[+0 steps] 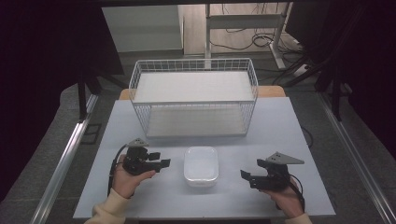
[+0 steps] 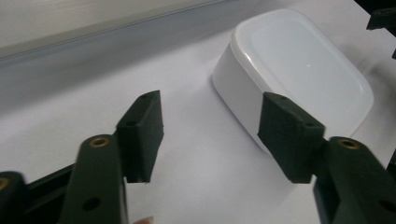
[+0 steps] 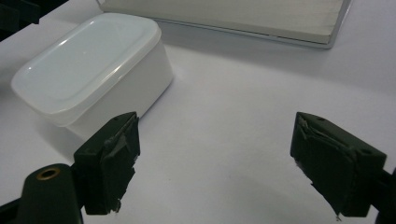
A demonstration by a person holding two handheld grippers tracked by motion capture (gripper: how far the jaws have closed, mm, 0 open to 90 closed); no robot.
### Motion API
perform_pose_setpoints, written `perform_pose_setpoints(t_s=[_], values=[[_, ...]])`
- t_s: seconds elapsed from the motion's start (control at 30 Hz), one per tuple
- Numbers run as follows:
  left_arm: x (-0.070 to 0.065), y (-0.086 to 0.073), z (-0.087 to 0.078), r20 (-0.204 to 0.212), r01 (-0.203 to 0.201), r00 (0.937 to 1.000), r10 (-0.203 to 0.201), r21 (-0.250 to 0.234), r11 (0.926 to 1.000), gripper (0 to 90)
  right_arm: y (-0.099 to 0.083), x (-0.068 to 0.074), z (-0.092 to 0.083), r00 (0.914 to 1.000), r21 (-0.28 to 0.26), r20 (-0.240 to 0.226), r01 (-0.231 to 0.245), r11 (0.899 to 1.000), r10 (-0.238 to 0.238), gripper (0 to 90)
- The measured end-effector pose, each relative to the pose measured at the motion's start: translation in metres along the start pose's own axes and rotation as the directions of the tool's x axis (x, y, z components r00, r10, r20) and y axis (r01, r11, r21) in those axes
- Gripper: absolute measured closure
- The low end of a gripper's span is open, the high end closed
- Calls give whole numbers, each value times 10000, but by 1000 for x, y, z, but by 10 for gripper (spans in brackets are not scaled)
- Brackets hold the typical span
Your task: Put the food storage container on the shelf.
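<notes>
The lidded white rectangular plastic container (image 1: 201, 166) is seen mid-worktop (image 1: 289, 130), flanked by the left claw (image 1: 162, 159) and right claw (image 1: 246, 177), both wide open and empty. It should be approached squarely, with opposite walls gripped evenly.

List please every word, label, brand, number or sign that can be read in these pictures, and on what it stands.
None: no readable text.
White box: plain lid and walls, no label.
Wire rack: no tag or print.
Table: no markings.
Left gripper and right gripper: black pads, no lettering.
</notes>
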State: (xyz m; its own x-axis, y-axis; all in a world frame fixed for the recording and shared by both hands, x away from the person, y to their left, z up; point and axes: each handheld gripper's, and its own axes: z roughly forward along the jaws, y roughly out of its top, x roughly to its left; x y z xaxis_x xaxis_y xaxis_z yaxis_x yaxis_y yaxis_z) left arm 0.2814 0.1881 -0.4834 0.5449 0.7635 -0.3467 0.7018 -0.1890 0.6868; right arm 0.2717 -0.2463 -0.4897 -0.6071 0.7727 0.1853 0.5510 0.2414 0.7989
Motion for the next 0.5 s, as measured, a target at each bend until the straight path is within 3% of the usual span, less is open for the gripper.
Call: perform_pose_setpoints(t_s=[0.3, 0.4, 0.5], values=[[-4, 7, 1, 315, 381, 9988, -377, -113, 9992, 358, 19, 10, 2, 9981, 22, -615, -9, 10000, 11, 196], [-7, 11, 0, 492, 524, 9975, -511, -258, 9983, 360, 34, 17, 8, 9945, 220, -1001, -275, 9994, 296, 215], [-7, 16, 5, 917, 996, 9911, -968, -268, 9947, 362, 47, 25, 17, 9912, 368, -1266, -339, 9987, 383, 229]])
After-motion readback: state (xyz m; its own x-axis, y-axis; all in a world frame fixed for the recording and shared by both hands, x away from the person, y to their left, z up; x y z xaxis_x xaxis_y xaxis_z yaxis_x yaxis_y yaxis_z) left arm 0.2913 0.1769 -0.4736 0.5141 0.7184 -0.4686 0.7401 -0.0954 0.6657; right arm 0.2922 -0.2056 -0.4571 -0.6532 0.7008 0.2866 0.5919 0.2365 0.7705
